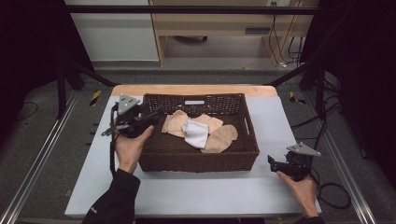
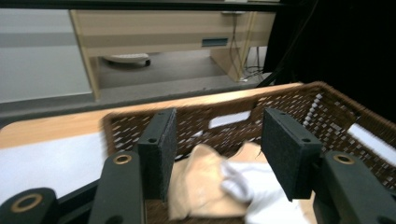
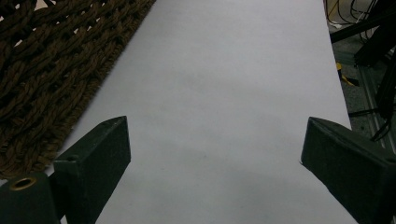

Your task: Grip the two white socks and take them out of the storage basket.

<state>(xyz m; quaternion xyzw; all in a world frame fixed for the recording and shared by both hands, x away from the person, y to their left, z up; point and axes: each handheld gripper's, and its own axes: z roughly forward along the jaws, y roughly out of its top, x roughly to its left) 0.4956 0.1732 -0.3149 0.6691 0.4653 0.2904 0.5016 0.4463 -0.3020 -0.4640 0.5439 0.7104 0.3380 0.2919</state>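
Note:
A dark brown wicker basket [image 1: 196,159] stands in the middle of the table. Inside it lie beige cloths [image 1: 219,138] with a white cloth [image 1: 196,133] on top. My left gripper [image 1: 156,113] hovers over the basket's left rim and points into it. In the left gripper view that gripper [image 2: 217,135] stands open, nothing between its pads, and the beige cloth [image 2: 201,182] and white cloth [image 2: 261,196] lie below and beyond. My right gripper [image 1: 272,161] rests low by the basket's right front corner. Its jaws [image 3: 215,140] are wide open over bare table, with the basket wall [image 3: 46,70] at their left.
A pale grey mat [image 1: 187,191] covers the table, with a wooden strip [image 1: 196,89] along the far edge. Metal rails [image 1: 42,154] run along both sides. Cables [image 1: 334,196] lie on the floor at the right. A wooden desk [image 1: 219,23] stands behind.

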